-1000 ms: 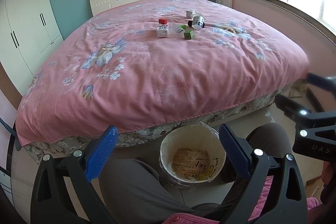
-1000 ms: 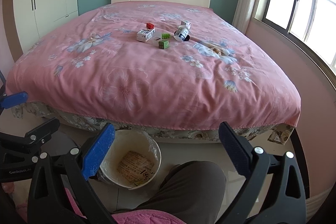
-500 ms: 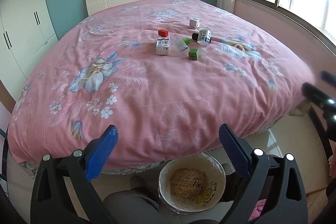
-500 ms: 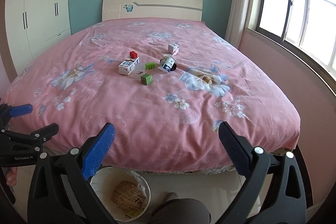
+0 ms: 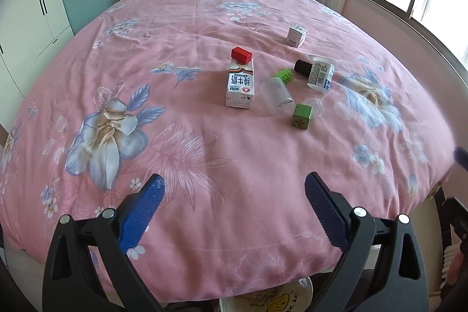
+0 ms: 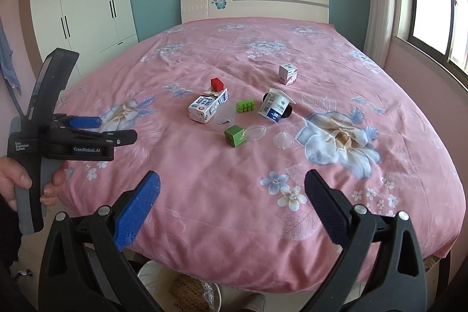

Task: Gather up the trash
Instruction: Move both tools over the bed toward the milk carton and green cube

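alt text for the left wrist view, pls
The open left hand-held gripper hovers over a pink floral bed, empty. Further on lie a milk carton, a red block, two green blocks, a clear cup, a bottle and a small white box.

Left gripper (image 6: pixel 96 129), seen from right wrist cam: white "GenRobot.AI" on its black body; small "Data Acquisition System" on the part above the grip. Milk carton (image 5: pixel 239 84): blue Chinese chars "纯牛奶" down its face. Print on bottle (image 5: pixel 320 73), small box (image 5: pixel 296 34), bin (image 5: pixel 272 301): too small/blurred to read.
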